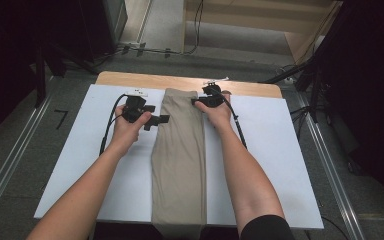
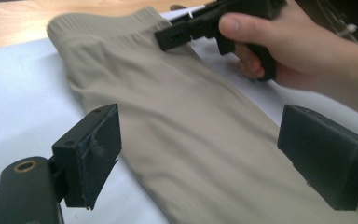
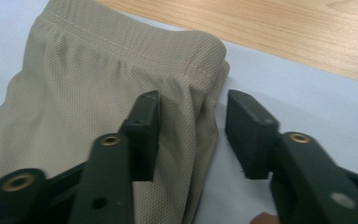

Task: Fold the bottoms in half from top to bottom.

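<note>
A: Right gripper [image 3: 191, 135] status: jaws part-open astride the folded garment [image 3: 98, 102] edge, below its waistband; nothing clamped.

B: Left gripper [image 2: 196, 154]: jaws wide, empty, garment between and beyond them. Risk: closing shallow may catch one layer, spoiling the fold.

No readable text, label, brand or number stands on anything here; a dark mark on the floor [image 1: 61, 118] at nine o'clock resembles a "7".
</note>
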Tool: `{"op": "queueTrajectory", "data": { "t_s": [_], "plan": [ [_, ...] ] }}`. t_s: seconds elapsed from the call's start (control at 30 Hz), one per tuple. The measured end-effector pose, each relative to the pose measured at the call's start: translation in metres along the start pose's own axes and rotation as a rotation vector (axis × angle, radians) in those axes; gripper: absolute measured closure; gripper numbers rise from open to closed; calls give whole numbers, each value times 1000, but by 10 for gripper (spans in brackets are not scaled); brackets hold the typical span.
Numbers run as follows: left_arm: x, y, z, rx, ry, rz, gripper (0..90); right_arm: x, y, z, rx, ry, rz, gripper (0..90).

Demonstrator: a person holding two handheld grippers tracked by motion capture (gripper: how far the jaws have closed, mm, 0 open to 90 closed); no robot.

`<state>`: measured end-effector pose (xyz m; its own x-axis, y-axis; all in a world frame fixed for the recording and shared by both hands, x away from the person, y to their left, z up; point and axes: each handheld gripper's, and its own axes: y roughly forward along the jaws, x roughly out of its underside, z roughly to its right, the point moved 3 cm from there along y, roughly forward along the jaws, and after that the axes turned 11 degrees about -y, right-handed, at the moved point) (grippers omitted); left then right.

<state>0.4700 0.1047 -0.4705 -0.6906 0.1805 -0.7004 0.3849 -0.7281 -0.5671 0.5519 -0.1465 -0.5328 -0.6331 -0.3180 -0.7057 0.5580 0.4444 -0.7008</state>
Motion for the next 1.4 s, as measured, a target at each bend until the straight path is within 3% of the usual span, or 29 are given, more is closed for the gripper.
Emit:
{"op": "queueTrajectory", "data": {
  "t_s": [0.17,0.3,0.4,0.57,0.63,0.8,0.9,1.0,1.13,1.2,1.27,1.4],
  "plan": [
    [-17,19,-16,-47,-15,-25,160,-2,4,-7,52,16,-13,796],
    [-29,35,-25,-103,-5,-57,203,0,4,-3,36,41,-8,857],
    [-38,47,-33,-148,-8,-77,245,1,3,0,13,31,-1,867],
    [-48,62,-50,-199,-47,-104,287,0,4,-5,55,-14,-13,870],
    [-50,66,-57,-216,-66,-105,302,0,4,-4,45,-17,-9,871],
    [-43,80,-69,-328,-55,-143,386,1,4,-3,38,-17,-9,871],
    [-44,84,-71,-328,-74,-118,412,0,4,-5,57,-35,-13,871],
    [-44,88,-67,-348,-19,-126,428,0,4,-5,55,-33,-18,872],
    [-44,90,-65,-346,-23,-116,496,-1,4,-6,60,-36,-18,872],
    [-45,91,-63,-386,-13,-131,648,-2,4,-10,103,-71,-27,875],
    [-47,90,-59,-359,-59,-166,835,-3,4,-15,142,-88,-38,877],
    [-53,83,-49,-337,-67,-120,876,-3,-4,-16,109,-87,-31,877]
  ]
}}
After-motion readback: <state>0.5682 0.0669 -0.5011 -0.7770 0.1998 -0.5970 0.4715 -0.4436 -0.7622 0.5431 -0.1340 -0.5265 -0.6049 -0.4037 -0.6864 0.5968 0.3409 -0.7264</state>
